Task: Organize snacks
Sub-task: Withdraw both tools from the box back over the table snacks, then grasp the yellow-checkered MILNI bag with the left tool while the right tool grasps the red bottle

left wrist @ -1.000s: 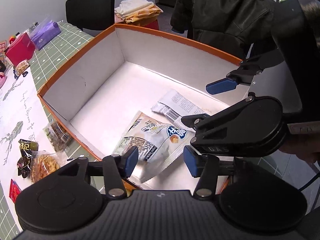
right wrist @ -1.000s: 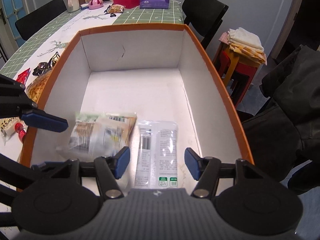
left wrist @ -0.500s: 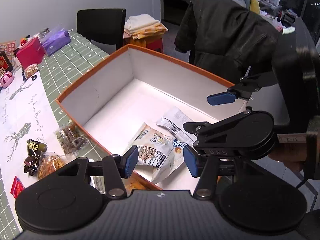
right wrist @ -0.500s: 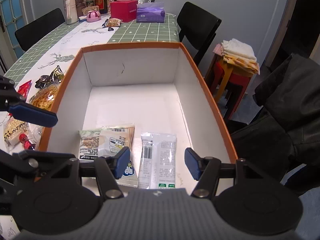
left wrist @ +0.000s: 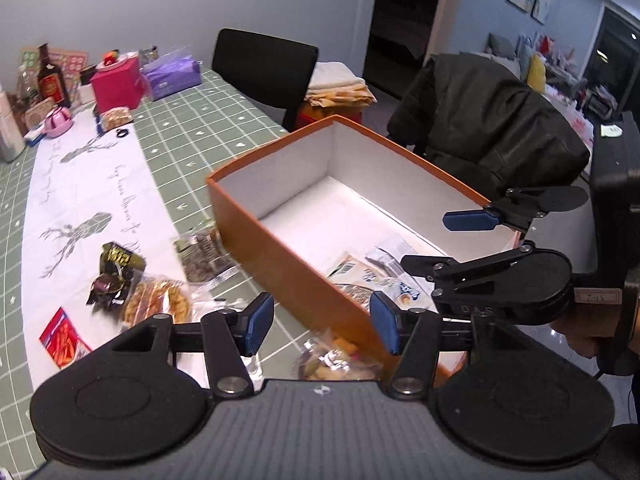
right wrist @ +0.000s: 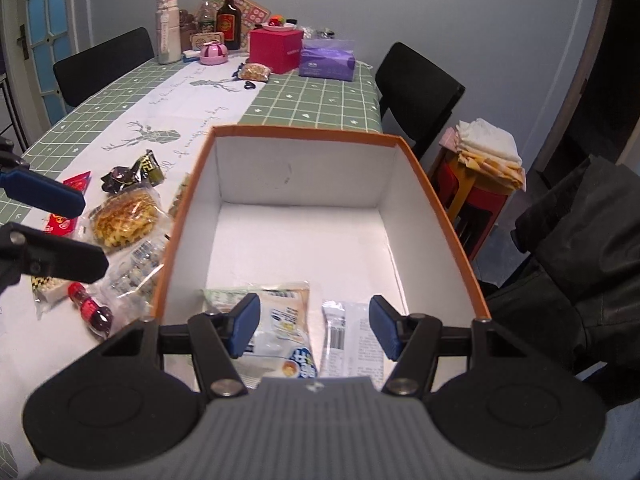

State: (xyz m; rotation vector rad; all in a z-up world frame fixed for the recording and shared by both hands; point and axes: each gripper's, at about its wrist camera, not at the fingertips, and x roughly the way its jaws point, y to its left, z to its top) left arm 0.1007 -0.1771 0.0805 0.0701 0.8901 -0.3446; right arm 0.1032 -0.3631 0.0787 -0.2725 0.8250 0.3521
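Left wrist view: the orange box [left wrist: 288, 268] holds two snack packets, a cream one [left wrist: 360, 280] and a white one [left wrist: 390, 249], at its near end. The left gripper [left wrist: 322, 322], jaws just opened a bit and holding nothing, hangs over the box's near left wall. The right gripper [left wrist: 460, 240] shows only here from the side.

Right wrist view: the right gripper [right wrist: 314, 326], half-open and empty, sits above both packets. Only here you see the waffle pack [right wrist: 122, 220] and red bottle [right wrist: 90, 308] clearly, left of the box.
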